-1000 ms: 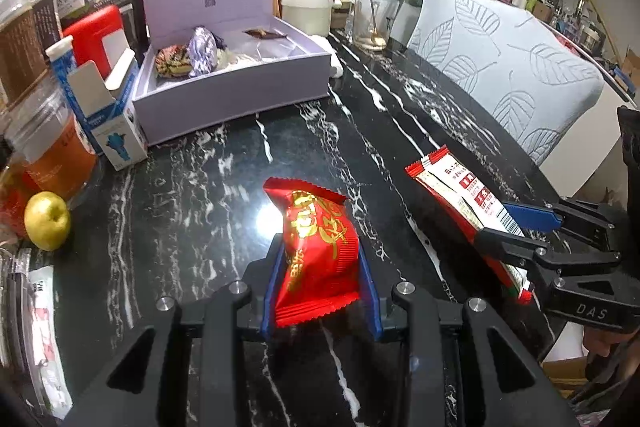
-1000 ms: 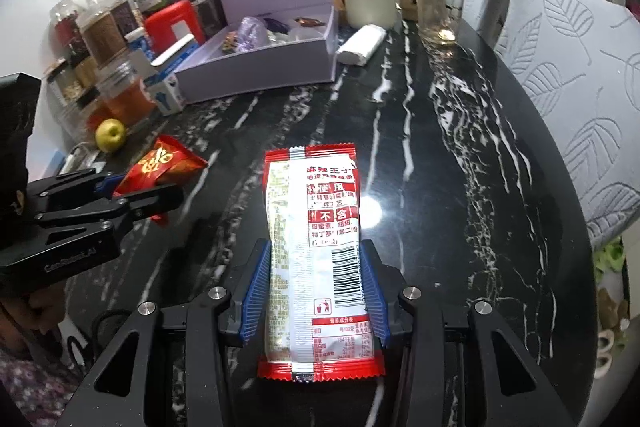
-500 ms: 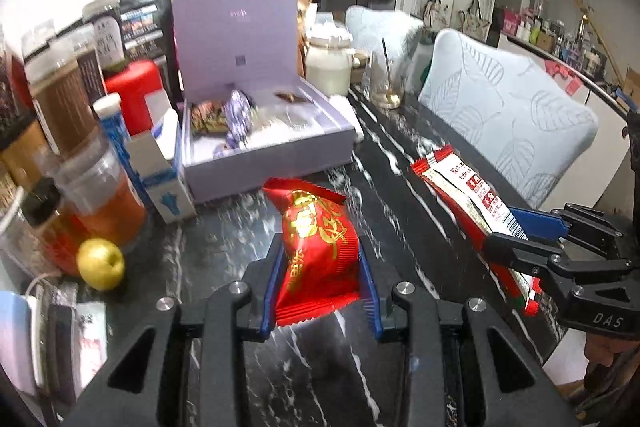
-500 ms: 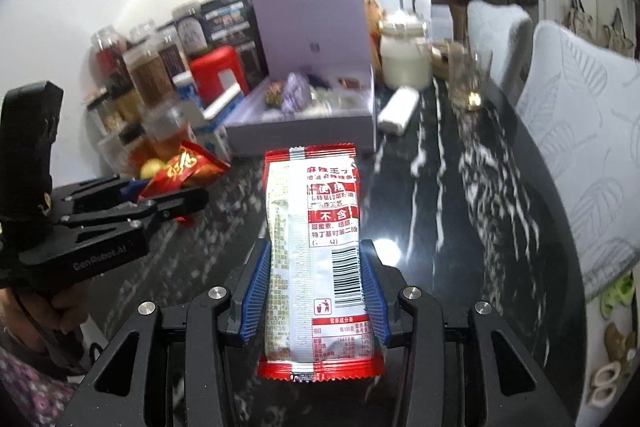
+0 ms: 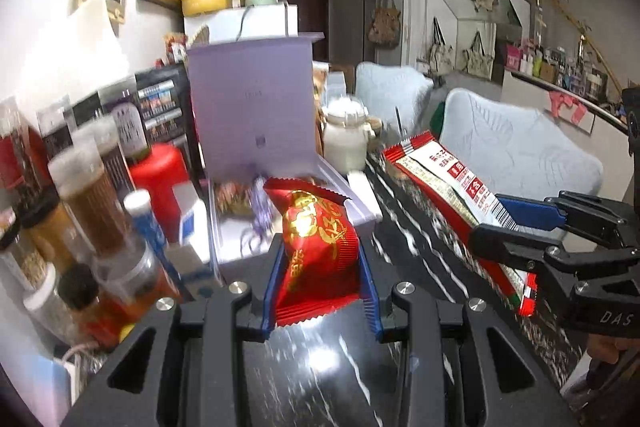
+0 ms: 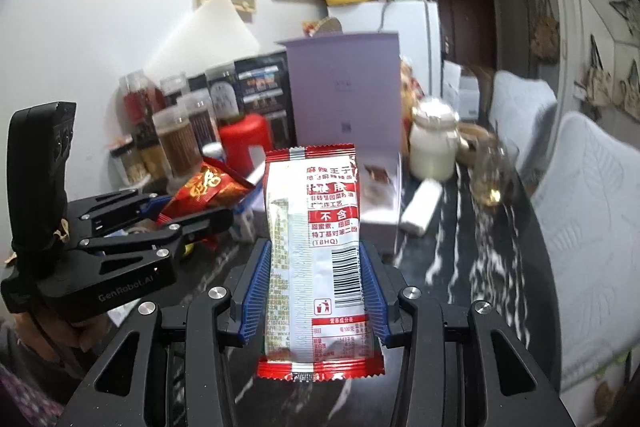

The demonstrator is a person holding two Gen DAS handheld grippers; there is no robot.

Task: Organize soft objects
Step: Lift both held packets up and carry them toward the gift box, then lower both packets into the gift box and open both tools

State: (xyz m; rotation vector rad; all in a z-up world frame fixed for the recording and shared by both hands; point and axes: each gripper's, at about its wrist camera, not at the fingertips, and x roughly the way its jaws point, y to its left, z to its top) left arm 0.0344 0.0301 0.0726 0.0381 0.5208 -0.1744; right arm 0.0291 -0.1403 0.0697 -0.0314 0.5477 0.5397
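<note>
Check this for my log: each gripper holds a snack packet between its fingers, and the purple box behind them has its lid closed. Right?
Not quite. The purple box has its lid open, standing upright, with wrapped sweets visible inside; the left wrist view shows it. The rest holds: the left gripper holds the red packet, and the right gripper holds the white-and-red packet between its fingers.

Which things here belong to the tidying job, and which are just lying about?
Job: red snack bag in left gripper; white-and-red packet in right gripper; open purple box.
Lying about: spice jars, red canister, white jar, drinking glass.
</note>
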